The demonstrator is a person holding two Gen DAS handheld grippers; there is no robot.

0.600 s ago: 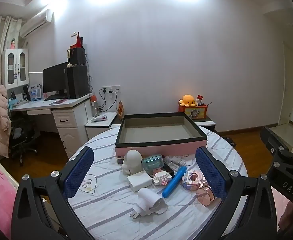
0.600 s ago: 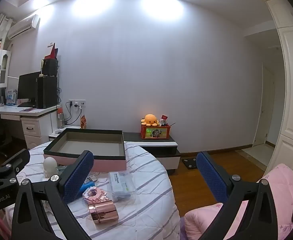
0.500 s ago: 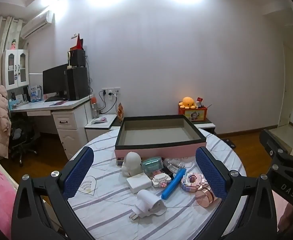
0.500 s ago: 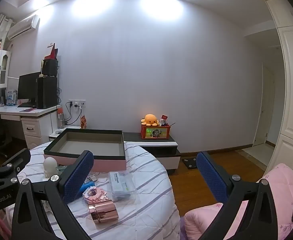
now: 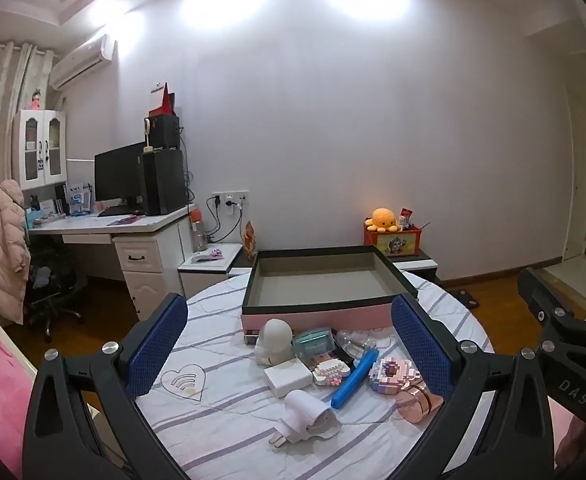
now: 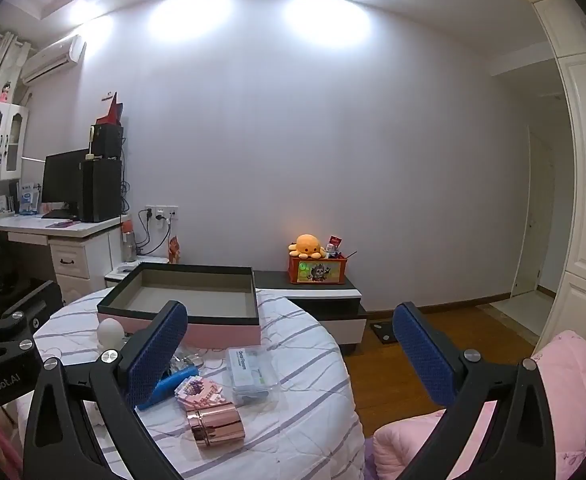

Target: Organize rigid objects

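The left gripper point(image 5: 289, 344) and the right gripper point(image 6: 289, 350) both hover with jaws spread wide and nothing between them above a round bench point(image 5: 221, 420) draped in striped cloth. A pink tray point(image 5: 325, 284) sits at the bench's twelve o'clock, with a white figurine point(image 5: 275, 340), blue bar point(image 5: 355, 378), block model point(image 5: 393, 374) and rose-gold cylinder point(image 6: 215, 426) clustered just before it toward six o'clock.

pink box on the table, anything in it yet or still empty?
Empty as far as can be seen. The pink box shows only bare grey floor in both views; the near inner edge is hidden by its wall. The small items lie on the table in front.
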